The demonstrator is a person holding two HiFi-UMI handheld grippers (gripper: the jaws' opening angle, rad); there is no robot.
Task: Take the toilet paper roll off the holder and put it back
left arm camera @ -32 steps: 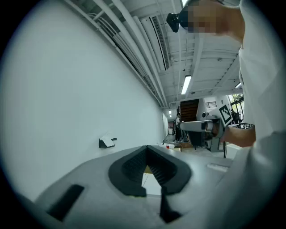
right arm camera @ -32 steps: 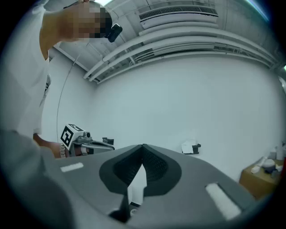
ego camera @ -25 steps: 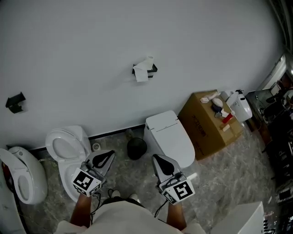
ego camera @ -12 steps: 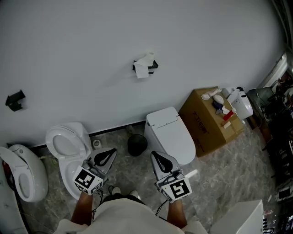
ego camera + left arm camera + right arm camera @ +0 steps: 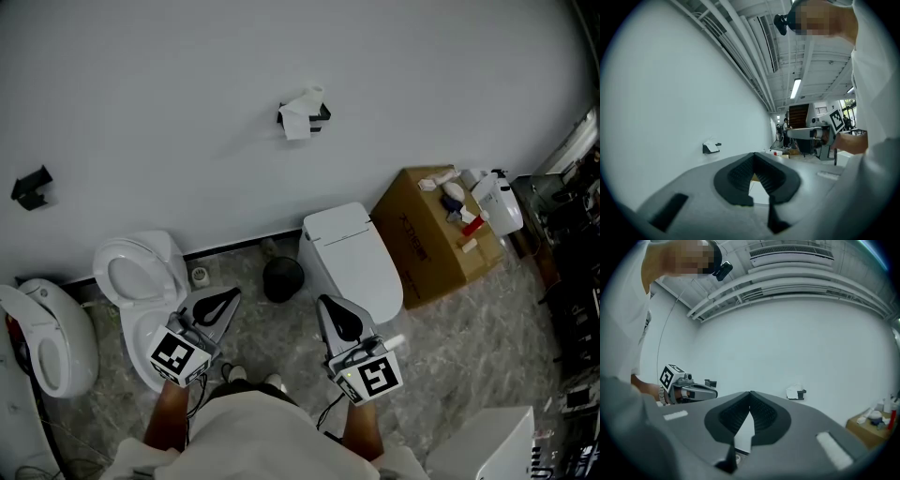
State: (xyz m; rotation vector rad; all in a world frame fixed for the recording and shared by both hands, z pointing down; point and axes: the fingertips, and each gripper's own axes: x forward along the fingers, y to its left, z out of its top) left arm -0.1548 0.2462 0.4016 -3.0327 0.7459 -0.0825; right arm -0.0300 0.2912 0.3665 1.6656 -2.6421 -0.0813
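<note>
**Head view.** You stand well back from the wall (image 5: 169,103), with both tools held low over the floor (image 5: 281,328). The left tool (image 5: 228,298) and the right tool (image 5: 325,304) both point forward. The toilet paper roll (image 5: 302,112) sits on its holder (image 5: 322,116) on the wall, with a loose sheet hanging from it, well apart from either tool. The closed toilet (image 5: 352,267) stands between you and the spot below the holder. Nothing is lifted yet, so I judge this to be the approach.

**Left gripper view.** The left tool's pads meet at their tips and nothing is between them. The toilet paper roll (image 5: 710,146) shows small on the wall, left of the jaw line.

**Right gripper view.** The right tool's pads are also pressed together at the tips, with nothing held. The toilet paper roll (image 5: 792,392) lies to the right of where the jaws point.

To do this step well:
- Step in beside the closed toilet rather than leaning over it.
- Turn the right tool until the roll sits dead ahead of its jaws.
- Spread those jaws wide before you arrive, not at the roll.
- Aim for the body of the roll, not the hanging sheet.
- From here I cannot tell which end of the holder is free, so check that up close before you slide the roll off.
</note>
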